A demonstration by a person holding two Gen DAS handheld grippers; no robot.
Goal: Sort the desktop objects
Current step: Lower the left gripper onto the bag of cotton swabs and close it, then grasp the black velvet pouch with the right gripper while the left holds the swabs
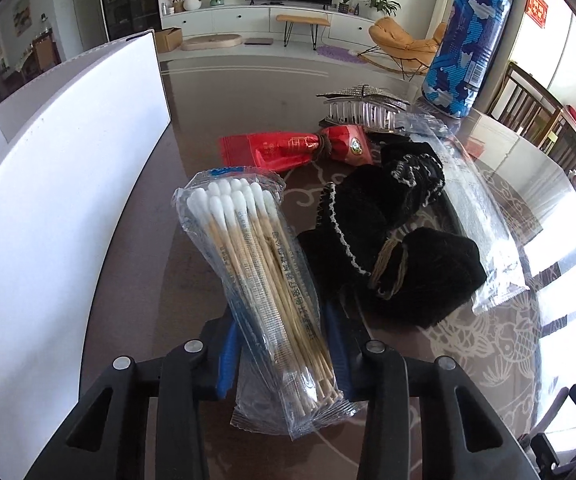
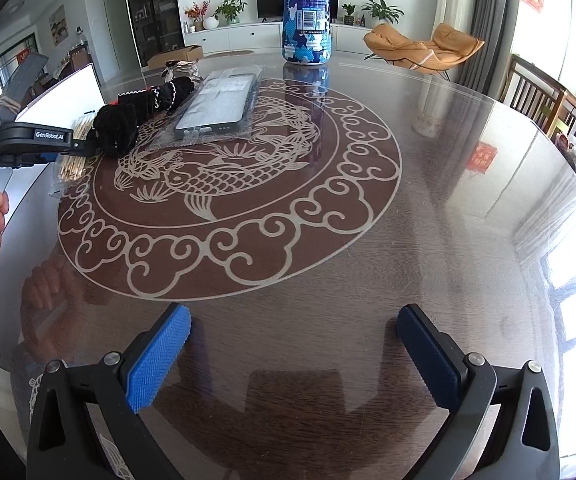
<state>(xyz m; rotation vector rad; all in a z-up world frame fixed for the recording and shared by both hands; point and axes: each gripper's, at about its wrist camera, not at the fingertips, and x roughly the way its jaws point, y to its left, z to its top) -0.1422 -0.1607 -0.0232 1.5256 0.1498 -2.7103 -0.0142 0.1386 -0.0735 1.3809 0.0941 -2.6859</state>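
left wrist view: left gripper (image 1: pixel 284 354) clamped low on cotton swab packet (image 1: pixel 264 280), risking slippery film sliding out or tipping; right gripper (image 2: pixel 293 354) wide, empty.

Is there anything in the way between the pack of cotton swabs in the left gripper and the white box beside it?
Nothing visible. The left gripper is shut on the cotton swab pack, and only bare table lies between it and the white box. The black fabric sits on the other side.
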